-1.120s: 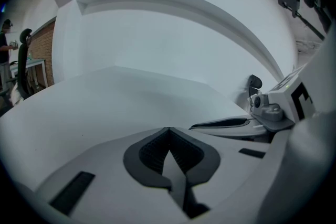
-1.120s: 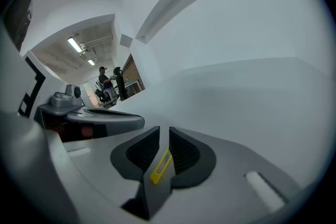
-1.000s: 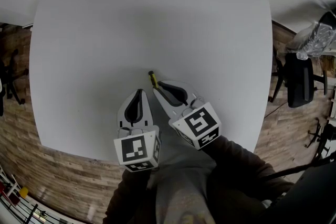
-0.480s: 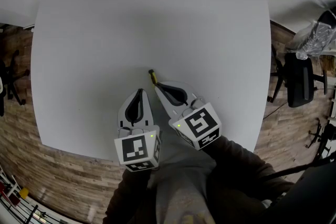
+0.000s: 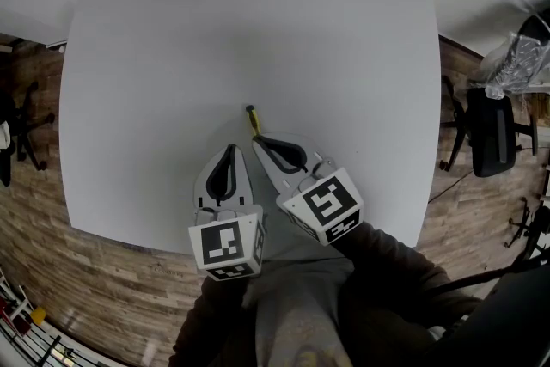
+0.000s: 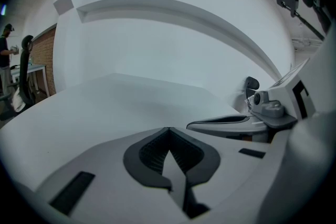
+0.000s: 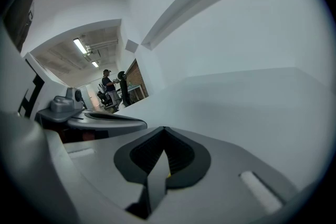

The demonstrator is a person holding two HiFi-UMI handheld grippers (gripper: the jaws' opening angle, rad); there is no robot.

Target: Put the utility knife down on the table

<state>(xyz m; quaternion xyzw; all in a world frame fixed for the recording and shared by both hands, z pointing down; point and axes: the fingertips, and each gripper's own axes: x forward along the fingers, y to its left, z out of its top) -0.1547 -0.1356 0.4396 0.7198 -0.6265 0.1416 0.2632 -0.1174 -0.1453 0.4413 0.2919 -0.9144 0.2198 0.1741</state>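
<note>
The utility knife, yellow with a dark end, pokes out forward past the tip of my right gripper, low over the white table. The right gripper is shut on it. In the right gripper view only a sliver of yellow of the knife shows where the dark pads meet at the right gripper. My left gripper hovers just to the left, shut, with nothing between its pads. In the left gripper view the left gripper has its jaws meeting, and the right gripper lies close beside it.
The table's near edge runs just behind the grippers, with wood floor below it. A black office chair and a plastic-wrapped item stand at the right. A person stands far off in the right gripper view.
The head view has shifted a little, so the table sits slightly right in the frame. Both grippers stay side by side and shut, and the knife's end shows a touch higher.
</note>
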